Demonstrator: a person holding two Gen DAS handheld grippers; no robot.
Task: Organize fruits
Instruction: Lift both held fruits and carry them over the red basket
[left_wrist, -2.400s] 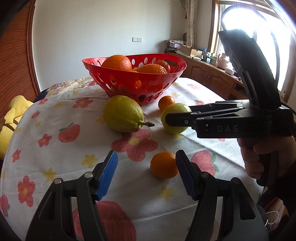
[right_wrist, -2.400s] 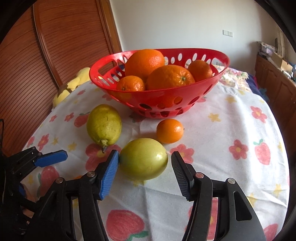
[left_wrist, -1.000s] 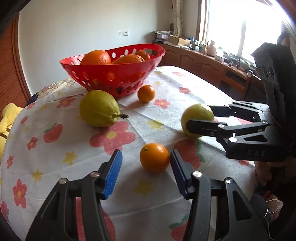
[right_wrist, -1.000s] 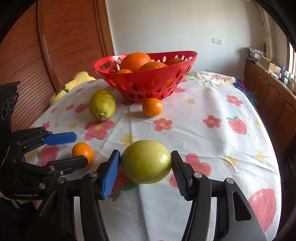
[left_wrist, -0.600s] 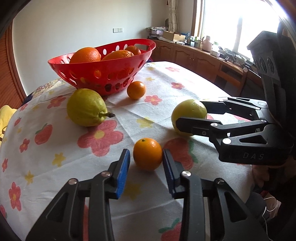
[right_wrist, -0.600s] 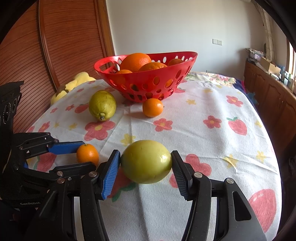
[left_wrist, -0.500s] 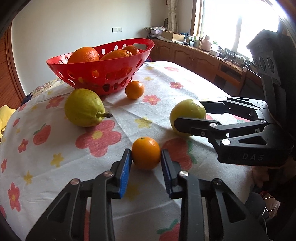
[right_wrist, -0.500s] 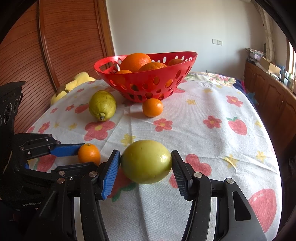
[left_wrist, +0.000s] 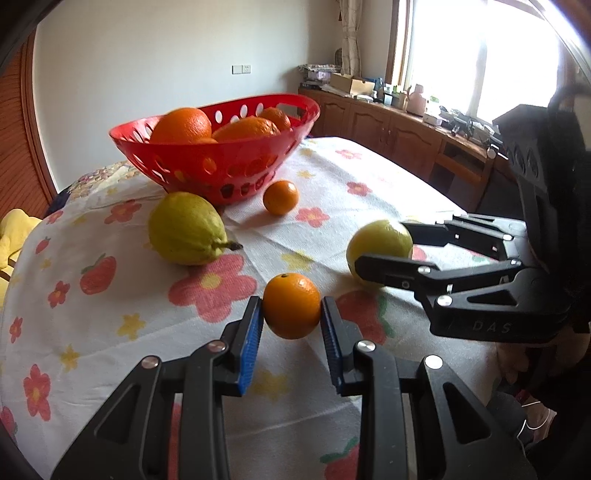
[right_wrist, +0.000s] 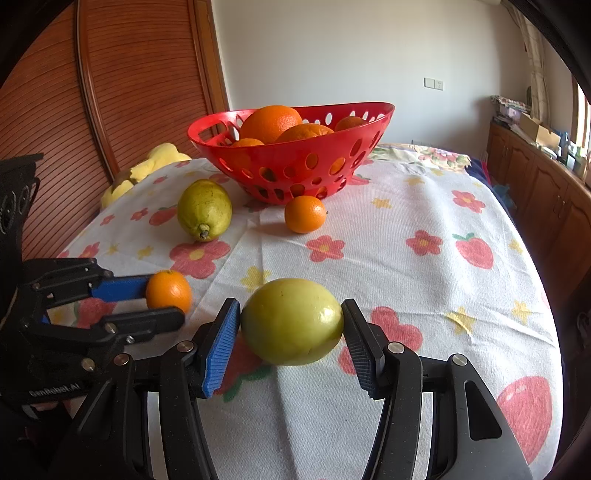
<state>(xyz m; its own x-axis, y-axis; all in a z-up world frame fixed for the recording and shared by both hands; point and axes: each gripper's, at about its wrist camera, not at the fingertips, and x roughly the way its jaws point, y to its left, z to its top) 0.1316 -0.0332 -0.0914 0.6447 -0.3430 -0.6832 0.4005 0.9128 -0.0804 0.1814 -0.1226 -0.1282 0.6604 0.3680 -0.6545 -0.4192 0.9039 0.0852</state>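
Left wrist view: my left gripper (left_wrist: 291, 319) is squeezing a small orange (left_wrist: 291, 305), well in front of the red basket (left_wrist: 221, 164). My right gripper (right_wrist: 291, 338) is squeezing a yellow-green fruit (right_wrist: 291, 321) near it. Both are round, so I am thinking one could slip out and roll away.

Floral tablecloth (right_wrist: 424, 206), yellow plush toy (right_wrist: 147, 166), wooden cabinets (left_wrist: 391, 129), wall switch (right_wrist: 433, 84)

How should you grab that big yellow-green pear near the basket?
Probably across the pear's fat middle, coming from above or the front. It lies on its side, stem end toward the right-wrist camera; that end narrows, so a tool would likely slip there. The basket behind crowds the far side.
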